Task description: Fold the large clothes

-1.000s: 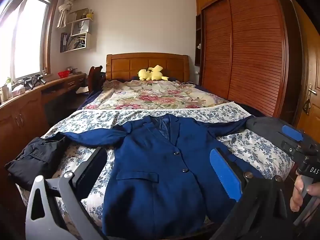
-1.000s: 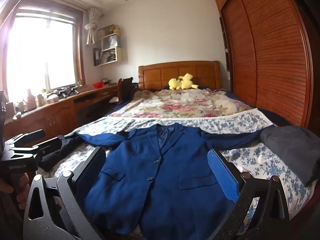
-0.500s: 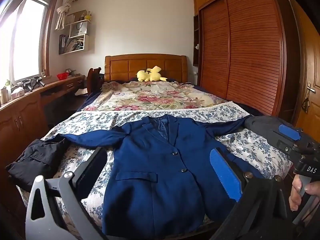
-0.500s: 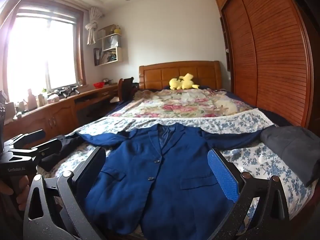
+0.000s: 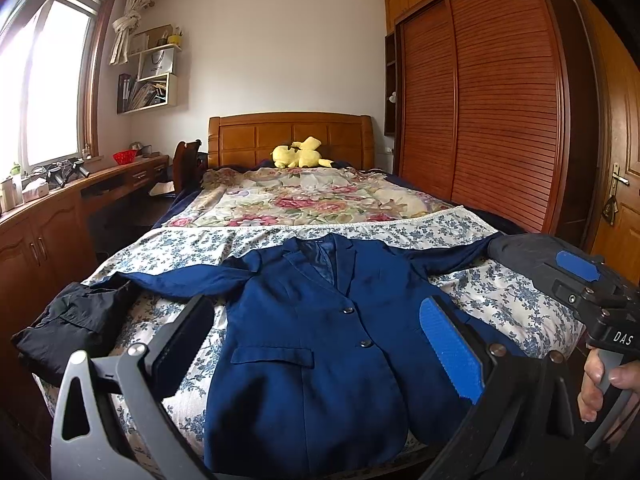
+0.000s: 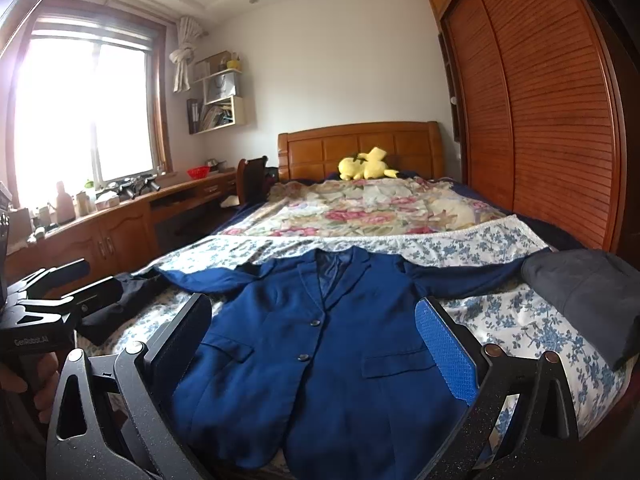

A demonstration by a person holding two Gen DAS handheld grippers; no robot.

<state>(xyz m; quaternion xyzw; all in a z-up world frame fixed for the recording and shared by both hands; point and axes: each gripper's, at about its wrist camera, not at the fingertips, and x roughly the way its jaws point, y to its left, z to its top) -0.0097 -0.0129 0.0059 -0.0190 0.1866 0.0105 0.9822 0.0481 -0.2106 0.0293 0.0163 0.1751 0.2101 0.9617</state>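
A dark blue blazer lies flat and face up on the bed, buttoned, both sleeves spread out sideways; the same blazer fills the middle of the right wrist view. My left gripper hovers open above the blazer's lower front, nothing between its fingers. My right gripper is open too, held over the hem area and touching nothing. In the left wrist view the right gripper's body shows at the right edge, with a hand on its handle.
The bed's blue floral sheet carries a black folded garment at the left edge and a dark grey garment at the right. A flowered quilt and yellow plush toy lie beyond. Wooden desk left, wardrobe right.
Both grippers have drifted very slightly and the view has tilted a little; the blazer lies unchanged and nothing was taken hold of.
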